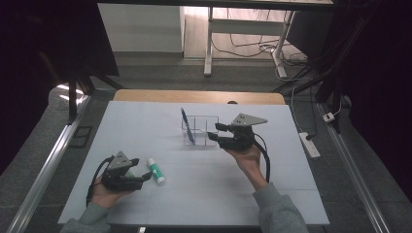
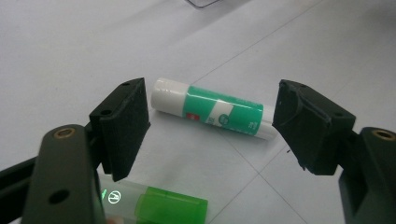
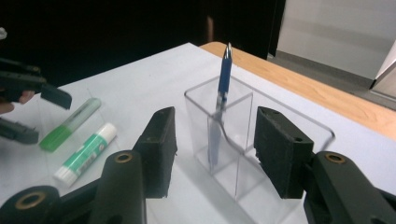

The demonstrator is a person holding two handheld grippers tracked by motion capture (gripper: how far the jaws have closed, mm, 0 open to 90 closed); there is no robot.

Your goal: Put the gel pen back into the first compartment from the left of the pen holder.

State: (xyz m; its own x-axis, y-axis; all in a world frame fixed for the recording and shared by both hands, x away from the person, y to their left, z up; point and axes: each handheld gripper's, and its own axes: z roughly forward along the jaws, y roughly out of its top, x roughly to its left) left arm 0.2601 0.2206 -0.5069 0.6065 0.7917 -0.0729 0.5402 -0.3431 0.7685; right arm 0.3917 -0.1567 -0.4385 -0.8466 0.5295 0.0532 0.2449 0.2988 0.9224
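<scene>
Left hand: held my left gripper (image 1: pixel 145 177) low at the near left of the white table cover (image 1: pixel 145 121), forearm coming in from the near edge, knuckles close to the sheet, jaws pointing toward the table's middle.
Left jaws: spread wide, pinching nothing; pads clear on both sides.
Glue stick (image 2: pixel 212 108): lay flat on the cover between and just beyond my left jaw tips, white cap toward one pad, green label up; touched by neither pad.
Green marker (image 2: pixel 159 205): lay flat beside the glue stick, under my left gripper, partly hidden by a jaw.
Right hand: palm up under my right gripper (image 1: pixel 215 133), wrist raised off the table, jaws level and aimed at the clear organiser (image 3: pixel 243 154).
Right jaws: partly spread, holding nothing; organiser seen between them but farther on, not touched.
Blue pen (image 3: pixel 220 105): stood tilted in a far compartment of the organiser, tip end up above the rim.
Organiser place: middle of the cover, well apart from the glue stick.
</scene>
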